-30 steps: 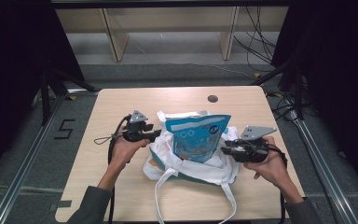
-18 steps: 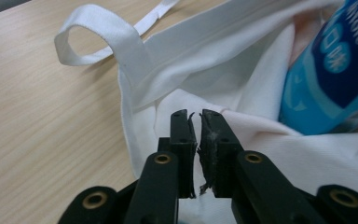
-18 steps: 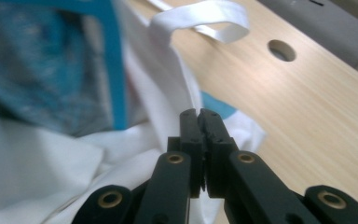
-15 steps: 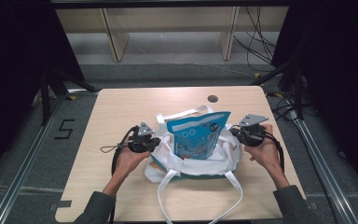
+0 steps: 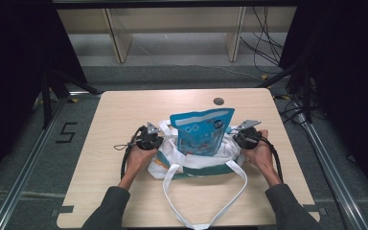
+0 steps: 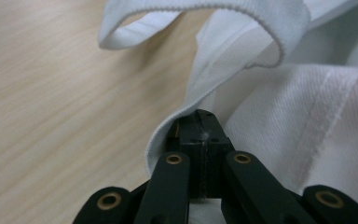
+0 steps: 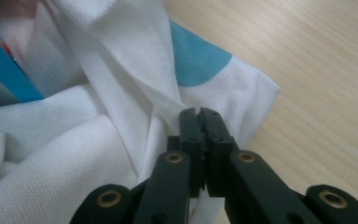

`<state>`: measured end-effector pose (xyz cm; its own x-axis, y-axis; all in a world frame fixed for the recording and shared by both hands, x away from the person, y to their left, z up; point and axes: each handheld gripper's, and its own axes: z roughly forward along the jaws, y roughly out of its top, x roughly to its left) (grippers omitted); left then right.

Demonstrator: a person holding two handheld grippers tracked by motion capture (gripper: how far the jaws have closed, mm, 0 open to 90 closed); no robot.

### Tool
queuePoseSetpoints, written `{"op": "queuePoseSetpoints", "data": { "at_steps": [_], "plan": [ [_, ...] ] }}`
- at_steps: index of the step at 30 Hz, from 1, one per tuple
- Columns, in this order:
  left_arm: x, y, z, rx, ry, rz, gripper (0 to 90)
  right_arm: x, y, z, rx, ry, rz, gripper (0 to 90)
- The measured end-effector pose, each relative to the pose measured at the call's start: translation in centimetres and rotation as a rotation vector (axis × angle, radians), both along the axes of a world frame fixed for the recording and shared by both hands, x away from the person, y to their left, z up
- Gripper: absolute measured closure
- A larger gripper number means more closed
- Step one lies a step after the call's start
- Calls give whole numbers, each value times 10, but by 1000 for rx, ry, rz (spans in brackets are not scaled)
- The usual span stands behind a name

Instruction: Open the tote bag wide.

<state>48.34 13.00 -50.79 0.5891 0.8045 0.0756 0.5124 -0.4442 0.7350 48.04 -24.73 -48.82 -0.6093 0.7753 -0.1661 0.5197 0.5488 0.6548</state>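
On the table [image 5: 115, 191], mid-way across, lies a white bag [image 5: 199, 165] with a blue pouch [image 5: 200, 132] standing in its mouth. The left gripper [image 6: 196, 122] and right gripper [image 7: 199, 120] are each clenched on the bag's cloth at opposite sides. To do this well, I judge, draw both edges apart evenly so the pouch sinks without tipping.

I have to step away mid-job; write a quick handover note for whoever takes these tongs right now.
Left tongs: shut on the hem of the white tote bag at its left side.
Right tongs: shut on a fold of the bag's right side.
Blue snack pouch: stands upright in the bag, its top well above the rim.
Bag sits mid-table; long handle strap trails toward the near edge.
Done: pouch is in, both sides gripped.
Left, probably: draw the cloth up around the pouch or lift the bag.
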Motion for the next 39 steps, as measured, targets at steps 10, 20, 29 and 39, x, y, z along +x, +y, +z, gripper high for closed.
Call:
{"op": "queuePoseSetpoints", "data": {
  "at_steps": [10, 20, 29, 39],
  "plan": [
    [-5, 0, 16, -46, -5, -10, 756, -7, -13, 10, 45, -9, -29, 692],
    [-41, 9, 58, -175, -55, -22, 574, -28, -27, 36, 175, -58, -19, 577],
    [-88, 27, 53, -254, 4, -57, 528, -45, -27, 49, 201, -73, -7, 541],
    [-118, 40, 41, -234, 22, -68, 502, -60, -33, 54, 222, -64, -18, 523]
  ]
}}
